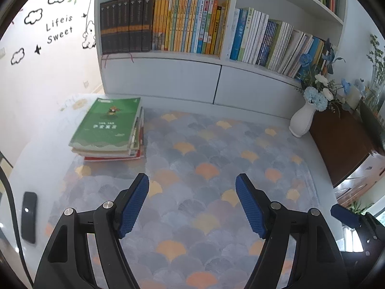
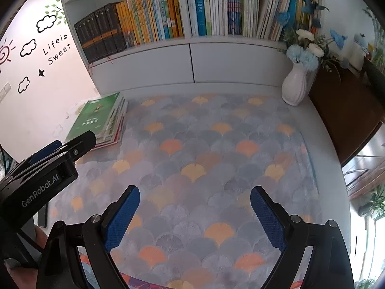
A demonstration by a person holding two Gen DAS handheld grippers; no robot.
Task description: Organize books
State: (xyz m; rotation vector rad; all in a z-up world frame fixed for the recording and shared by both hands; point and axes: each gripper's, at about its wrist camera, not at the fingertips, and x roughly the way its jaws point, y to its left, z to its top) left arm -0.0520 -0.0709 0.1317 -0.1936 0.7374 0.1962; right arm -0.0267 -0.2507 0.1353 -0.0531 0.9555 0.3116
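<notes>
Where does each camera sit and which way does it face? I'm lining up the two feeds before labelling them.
Left wrist: sits on the left gripper, angled down over the patterned mat toward the bookshelf; its own open blue-padded fingers show, with the right gripper's edge at far right.
Right wrist: sits on the right gripper, facing likewise; its open fingers show, the left gripper and a fingertip at left.
Shared: book stack, white vase, shelf, mat.

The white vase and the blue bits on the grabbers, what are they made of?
The white vase looks like glazed ceramic: smooth, ribbed, softly shiny. Plastic is possible. The blue pads on the left gripper look like rubber or soft plastic: matte, with a fine bumpy grip pattern.
</notes>
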